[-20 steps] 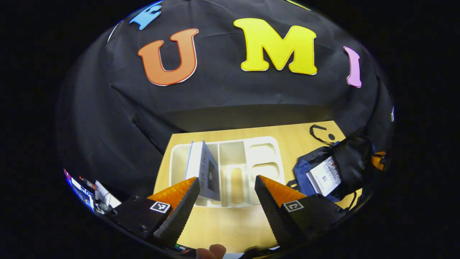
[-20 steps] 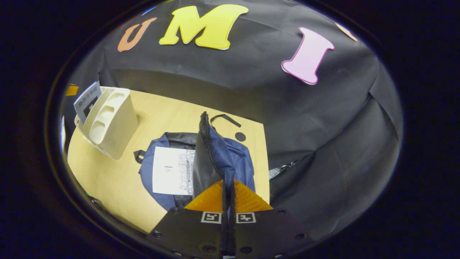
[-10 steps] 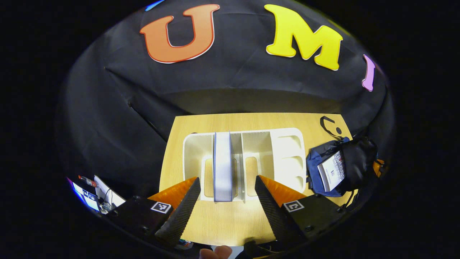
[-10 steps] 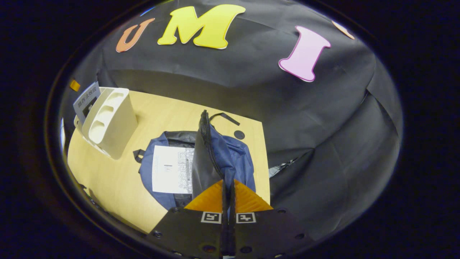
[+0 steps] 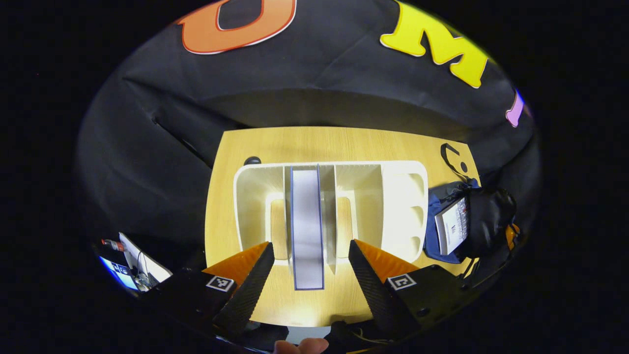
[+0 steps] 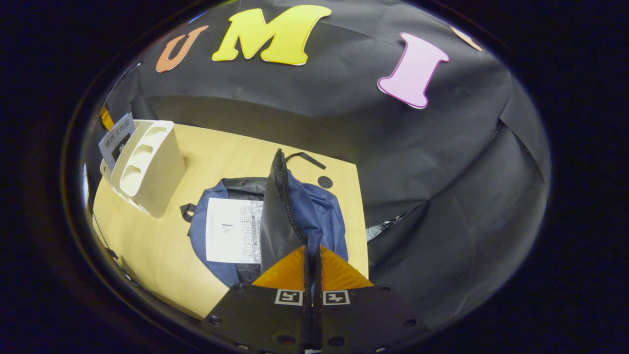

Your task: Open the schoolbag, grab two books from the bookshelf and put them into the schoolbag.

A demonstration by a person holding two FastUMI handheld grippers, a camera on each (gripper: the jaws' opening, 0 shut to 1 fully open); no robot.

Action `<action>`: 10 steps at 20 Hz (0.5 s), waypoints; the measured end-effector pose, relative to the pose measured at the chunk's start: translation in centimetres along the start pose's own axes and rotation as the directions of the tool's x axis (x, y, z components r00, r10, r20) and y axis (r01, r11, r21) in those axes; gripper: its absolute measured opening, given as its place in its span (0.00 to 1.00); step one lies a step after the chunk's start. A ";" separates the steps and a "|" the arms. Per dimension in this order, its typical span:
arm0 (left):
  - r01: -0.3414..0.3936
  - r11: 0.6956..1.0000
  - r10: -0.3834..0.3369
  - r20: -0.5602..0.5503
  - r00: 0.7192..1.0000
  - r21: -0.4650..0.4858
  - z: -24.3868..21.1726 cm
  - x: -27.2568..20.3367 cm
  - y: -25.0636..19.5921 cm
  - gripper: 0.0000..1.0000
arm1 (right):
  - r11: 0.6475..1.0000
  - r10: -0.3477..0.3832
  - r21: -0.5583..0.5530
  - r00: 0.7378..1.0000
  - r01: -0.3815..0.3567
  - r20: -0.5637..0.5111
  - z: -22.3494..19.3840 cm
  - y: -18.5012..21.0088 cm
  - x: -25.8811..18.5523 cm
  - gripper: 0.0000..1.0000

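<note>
Left gripper point(image 5: 310, 263) now nearer — straddling upright book point(image 5: 307, 226).

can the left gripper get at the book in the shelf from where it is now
Probably yes. The left gripper is open, its fingers either side of the book, which stands upright in the shelf with its edge facing the gripper. The dividers close beside it may crowd the fingers.

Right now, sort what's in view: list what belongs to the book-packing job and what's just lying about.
Job:
- schoolbag, flap held up by the shut right gripper
- book already in the bag
- bookshelf on the table
- second book upright in the shelf
- left gripper, open, straddling that book

Lying about:
- black strap
- clutter beyond the table's edge
</note>
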State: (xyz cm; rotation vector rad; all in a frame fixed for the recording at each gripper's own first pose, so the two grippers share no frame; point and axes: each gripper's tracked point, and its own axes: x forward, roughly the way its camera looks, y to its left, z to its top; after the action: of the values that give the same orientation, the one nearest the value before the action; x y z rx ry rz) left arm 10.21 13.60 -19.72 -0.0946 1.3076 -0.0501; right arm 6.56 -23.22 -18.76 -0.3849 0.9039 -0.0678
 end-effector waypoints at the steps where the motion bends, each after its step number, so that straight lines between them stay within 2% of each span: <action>1: 0.005 1.000 -0.005 -0.018 1.000 -0.008 -0.1 0.5 0.2 0.97 | 1.000 0.000 0.002 1.000 0.000 -0.001 -0.1 -0.1 0.0 0.04; 3: 0.017 1.000 -0.018 -0.051 0.999 -0.019 -0.4 1.3 0.3 0.97 | 1.000 -0.002 0.008 1.000 0.002 -0.004 -0.2 -0.2 0.0 0.00; 7: 0.038 0.999 -0.042 -0.112 0.993 -0.035 -1.1 2.7 -0.1 0.97 | 1.000 -0.005 0.013 1.000 0.005 -0.011 -0.4 -0.5 0.1 0.00; 8: 0.037 0.999 -0.041 -0.120 0.992 -0.035 -1.1 3.0 0.0 0.97 | 1.000 -0.005 0.014 1.000 0.005 -0.013 -0.3 -0.5 0.1 0.04; 10: 0.032 0.999 -0.037 -0.137 0.990 -0.038 -1.0 3.3 0.2 0.95 | 1.000 -0.006 0.015 1.000 0.006 -0.015 -0.3 -0.5 0.2 0.00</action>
State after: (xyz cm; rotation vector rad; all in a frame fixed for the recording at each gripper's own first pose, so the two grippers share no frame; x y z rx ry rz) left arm 10.10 13.45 -23.21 -0.1461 1.4453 -0.0635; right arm 6.50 -23.82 -18.93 -0.3738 0.9166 -0.0825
